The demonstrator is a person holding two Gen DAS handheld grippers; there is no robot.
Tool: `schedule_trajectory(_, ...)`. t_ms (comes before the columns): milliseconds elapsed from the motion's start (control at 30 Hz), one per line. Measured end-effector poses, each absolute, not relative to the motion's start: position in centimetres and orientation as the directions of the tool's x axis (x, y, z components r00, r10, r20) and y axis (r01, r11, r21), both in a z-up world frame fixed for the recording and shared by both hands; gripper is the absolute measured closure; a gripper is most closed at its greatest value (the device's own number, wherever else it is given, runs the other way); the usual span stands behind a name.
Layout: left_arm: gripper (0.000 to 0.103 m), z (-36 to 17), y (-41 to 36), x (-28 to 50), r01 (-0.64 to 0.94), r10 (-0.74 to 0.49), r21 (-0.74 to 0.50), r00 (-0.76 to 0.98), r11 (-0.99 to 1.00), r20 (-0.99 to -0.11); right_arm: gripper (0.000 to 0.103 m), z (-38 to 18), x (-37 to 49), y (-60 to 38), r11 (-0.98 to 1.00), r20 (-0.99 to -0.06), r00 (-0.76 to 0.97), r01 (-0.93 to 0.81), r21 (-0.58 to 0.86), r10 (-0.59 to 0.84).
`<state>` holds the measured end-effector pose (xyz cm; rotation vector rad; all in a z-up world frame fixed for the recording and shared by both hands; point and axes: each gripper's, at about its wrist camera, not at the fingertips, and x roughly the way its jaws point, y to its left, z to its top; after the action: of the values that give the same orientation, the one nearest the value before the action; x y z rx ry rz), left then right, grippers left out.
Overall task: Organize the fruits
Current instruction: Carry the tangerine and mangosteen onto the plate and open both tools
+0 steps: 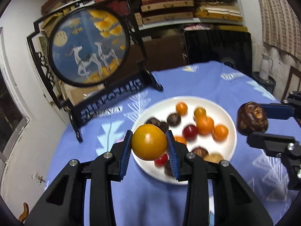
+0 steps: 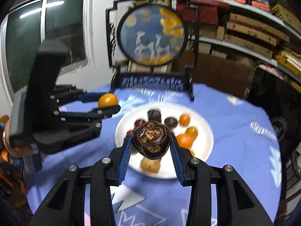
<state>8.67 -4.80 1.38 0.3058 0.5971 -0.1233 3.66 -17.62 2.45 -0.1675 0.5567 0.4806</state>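
My left gripper [image 1: 149, 144] is shut on an orange-yellow round fruit [image 1: 149, 144] and holds it above the near left rim of a white plate [image 1: 228, 116]. It also shows in the right wrist view [image 2: 108, 103] with that fruit [image 2: 107, 99]. My right gripper [image 2: 151, 143] is shut on a dark brown water chestnut [image 2: 151, 139] above the plate [image 2: 204, 130]; in the left wrist view it [image 1: 253, 121] holds the chestnut [image 1: 252, 119] right of the plate. The plate holds several orange, red and dark brown fruits.
A blue patterned cloth [image 1: 207, 79] covers the round table. A black-framed round embroidery screen [image 1: 88, 47] stands at the table's far left. Shelves with stacked boxes [image 1: 169, 5] are behind, and a white kettle [image 1: 265, 67] stands at the right.
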Motion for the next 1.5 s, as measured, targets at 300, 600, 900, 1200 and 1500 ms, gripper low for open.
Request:
schedule_trajectory(300, 0.068, 0.8, -6.1, 11.8, 0.183, -0.016, 0.234, 0.819, 0.955, -0.574, 0.061, 2.7, 6.8, -18.1, 0.880, -0.523, 0.748, -0.475, 0.009, 0.409)
schedule_trajectory(600, 0.068, -1.2, -6.4, 14.6, 0.168, 0.008, 0.237, 0.802, 0.957, -0.598, 0.061, 0.6, 9.8, -18.1, 0.888, -0.544, 0.735, -0.457, 0.045, 0.405)
schedule_trajectory(900, 0.068, -2.9, -6.6, 16.8, 0.158, 0.029, 0.243, 0.781, 0.957, -0.623, 0.061, -1.6, 12.9, -17.9, 0.899, -0.579, 0.715, -0.433, 0.071, 0.390)
schedule_trajectory(1200, 0.068, -4.1, -6.4, 17.9, 0.150, 0.046, 0.246, 0.765, 0.958, -0.642, 0.061, -2.1, 14.4, -17.7, 0.898, -0.587, 0.708, -0.431, 0.083, 0.394)
schedule_trajectory(1500, 0.067, -4.7, -6.4, 18.5, 0.149, 0.054, 0.248, 0.751, 0.957, -0.658, 0.060, -2.6, 15.5, -17.3, 0.908, -0.603, 0.707, -0.414, 0.070, 0.369)
